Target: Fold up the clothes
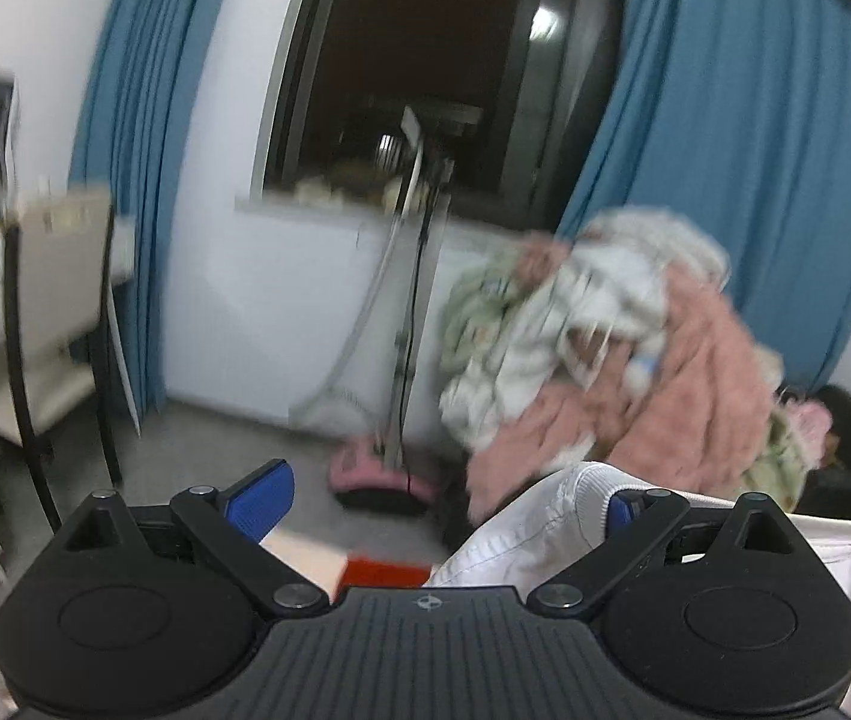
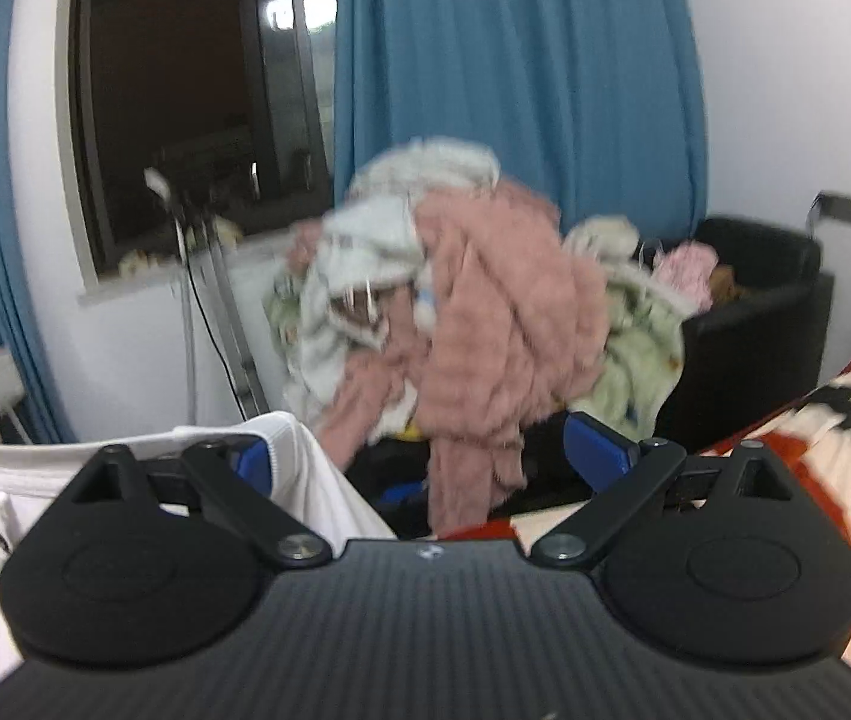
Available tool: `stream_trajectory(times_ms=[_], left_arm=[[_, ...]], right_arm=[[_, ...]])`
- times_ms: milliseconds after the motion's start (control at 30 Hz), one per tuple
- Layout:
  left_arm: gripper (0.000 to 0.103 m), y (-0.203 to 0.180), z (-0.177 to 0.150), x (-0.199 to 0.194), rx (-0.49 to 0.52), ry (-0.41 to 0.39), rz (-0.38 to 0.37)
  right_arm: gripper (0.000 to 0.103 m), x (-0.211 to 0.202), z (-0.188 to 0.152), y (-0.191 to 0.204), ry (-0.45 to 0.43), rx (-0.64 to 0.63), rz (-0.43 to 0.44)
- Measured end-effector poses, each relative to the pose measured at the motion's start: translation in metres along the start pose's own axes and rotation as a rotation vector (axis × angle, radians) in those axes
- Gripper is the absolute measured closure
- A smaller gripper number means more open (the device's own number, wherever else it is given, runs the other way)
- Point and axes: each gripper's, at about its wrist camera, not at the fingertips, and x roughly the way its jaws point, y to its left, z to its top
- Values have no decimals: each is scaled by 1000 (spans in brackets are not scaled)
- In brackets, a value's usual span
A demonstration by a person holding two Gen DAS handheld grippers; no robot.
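Between the two hand-held grippers a white garment (image 1: 521,534) hangs stretched, above the striped bed cover (image 2: 833,420). Left hand-held gripper (image 1: 431,498): jaws stand wide, but the white fabric bunches over its right blue pad (image 1: 620,510); cannot tell if it is pinched or just draped there. Right hand-held gripper (image 2: 425,456): also spread wide, same story, white cloth lapping over its left pad (image 2: 254,459), far pad (image 2: 596,450) bare. Looks like each side carries one edge so the garment can be spread flat for a first fold; that is a judgement, and the frames are motion-blurred. Beyond the garment, a heap of unfolded laundry (image 2: 473,300), pink fluffy and pale green pieces, is piled on a black armchair (image 2: 755,300) below the blue curtain (image 2: 515,60). Garment steamer stand (image 1: 407,300) sits left of the heap, under the dark window (image 1: 425,60). Folding looks barely begun.
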Motion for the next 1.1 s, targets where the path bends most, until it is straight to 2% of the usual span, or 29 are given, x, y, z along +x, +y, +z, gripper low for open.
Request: stream_trajectory(times_ms=[67,167,233,267,367,433,467,533,667,800,933,1033,1100], left_arm=[[4,11,-28,64,0,77,1],[6,22,-63,141,62,207,6],[7,21,-82,175,122,302,6],[7,16,-92,192,169,383,-7],[7,-2,-104,205,334,558,-87],[5,-9,-97,194,386,546,-99],[4,-13,-93,187,410,536,-104],[4,-17,-79,167,403,481,-110],[4,-22,-59,102,349,345,-121],[4,-16,-57,23,270,225,-126],[3,-5,-73,-85,210,104,-121],[3,1,-100,-175,222,32,-108],[2,9,-125,-228,212,-7,-132]], right_arm=[[7,46,-27,5,49,-27,-6],[7,110,-64,1,170,-57,-6],[7,138,-80,1,271,-89,3],[7,152,-88,2,323,-108,8],[7,187,-102,10,497,-206,26],[7,197,-103,22,588,-292,72],[7,192,-99,28,584,-303,93],[7,180,-88,37,546,-296,124],[7,135,-66,39,470,-164,212],[7,65,-59,35,333,-141,230],[7,-27,-69,25,201,-111,247],[7,-101,-81,19,105,-80,262],[7,-149,-94,14,53,-48,278]])
